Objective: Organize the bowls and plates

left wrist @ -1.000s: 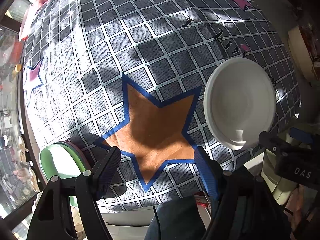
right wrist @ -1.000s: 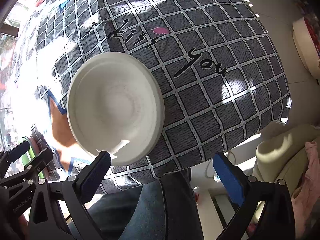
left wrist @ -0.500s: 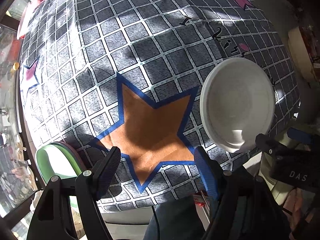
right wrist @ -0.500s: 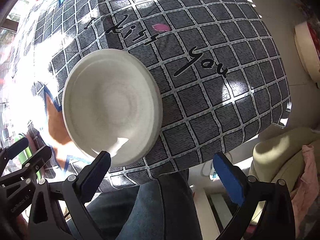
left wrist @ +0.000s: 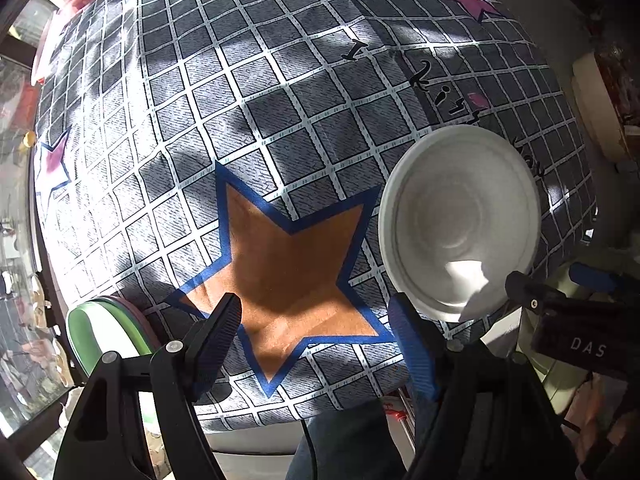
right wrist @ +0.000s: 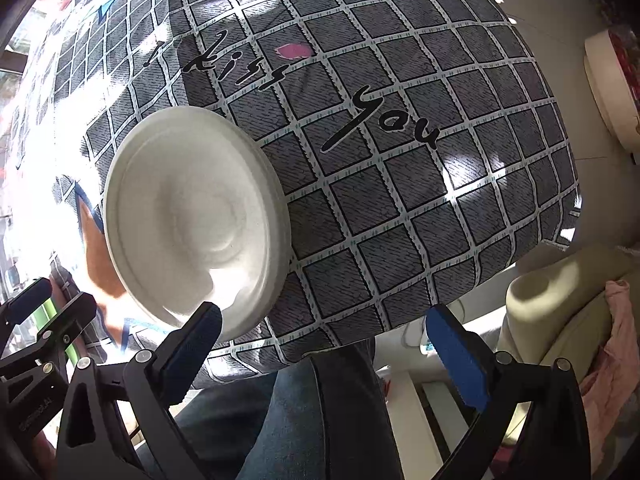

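**Right gripper closing in on white bowl rim**

White bowl (right wrist: 192, 220) sits upright on the checked cloth (right wrist: 400, 200), just right of the orange star (left wrist: 292, 264), and looks empty. Right gripper (right wrist: 324, 344) jaws spread wide, holding nothing; left finger at the bowl's near rim. Best to straddle the rim before clamping, since the bowl looks light and may tip. Left gripper (left wrist: 316, 340) wide apart, empty, over the star. Green plate stack (left wrist: 100, 336) at the cloth edge, left of the star; contents unclear.

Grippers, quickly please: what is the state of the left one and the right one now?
Left gripper: open, holding nothing, above the tablecloth.
Right gripper: open, holding nothing, near the white bowl.
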The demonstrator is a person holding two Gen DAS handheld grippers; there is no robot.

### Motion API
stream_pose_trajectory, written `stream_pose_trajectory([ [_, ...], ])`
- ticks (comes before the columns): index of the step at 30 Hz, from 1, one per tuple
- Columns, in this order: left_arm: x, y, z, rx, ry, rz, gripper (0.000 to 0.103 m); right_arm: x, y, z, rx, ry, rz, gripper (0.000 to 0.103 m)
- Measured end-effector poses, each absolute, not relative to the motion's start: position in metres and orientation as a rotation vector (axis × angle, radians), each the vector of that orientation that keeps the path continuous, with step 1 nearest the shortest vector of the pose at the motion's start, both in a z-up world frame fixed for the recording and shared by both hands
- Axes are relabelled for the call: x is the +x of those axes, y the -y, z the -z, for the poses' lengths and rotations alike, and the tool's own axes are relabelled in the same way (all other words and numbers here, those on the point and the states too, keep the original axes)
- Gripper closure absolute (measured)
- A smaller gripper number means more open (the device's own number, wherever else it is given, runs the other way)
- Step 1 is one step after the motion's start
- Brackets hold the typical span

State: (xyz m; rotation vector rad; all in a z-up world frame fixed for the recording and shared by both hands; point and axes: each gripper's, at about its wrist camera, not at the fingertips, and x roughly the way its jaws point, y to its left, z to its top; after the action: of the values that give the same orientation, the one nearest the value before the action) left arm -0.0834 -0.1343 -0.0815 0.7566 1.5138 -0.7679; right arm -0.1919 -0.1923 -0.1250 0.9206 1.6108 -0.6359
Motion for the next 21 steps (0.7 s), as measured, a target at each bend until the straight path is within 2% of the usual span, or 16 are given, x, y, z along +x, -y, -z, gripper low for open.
stream_pose_trajectory([
  [18,-0.100,0.190,0.132,0.752,-1.532,0.732,0.024,-0.170,0.237,0.154,0.789,-1.616,0.492,0.000],
  [19,-0.100,0.192,0.134,0.751,-1.532,0.731,0.024,-0.166,0.244,0.154,0.785,-1.614,0.486,0.004],
  [20,-0.101,0.194,0.136,0.750,-1.535,0.731,0.024,-0.163,0.247,0.154,0.784,-1.612,0.476,0.019],
  [21,-0.103,0.196,0.138,0.748,-1.541,0.734,0.024,-0.160,0.249,0.155,0.780,-1.620,0.468,0.028],
])
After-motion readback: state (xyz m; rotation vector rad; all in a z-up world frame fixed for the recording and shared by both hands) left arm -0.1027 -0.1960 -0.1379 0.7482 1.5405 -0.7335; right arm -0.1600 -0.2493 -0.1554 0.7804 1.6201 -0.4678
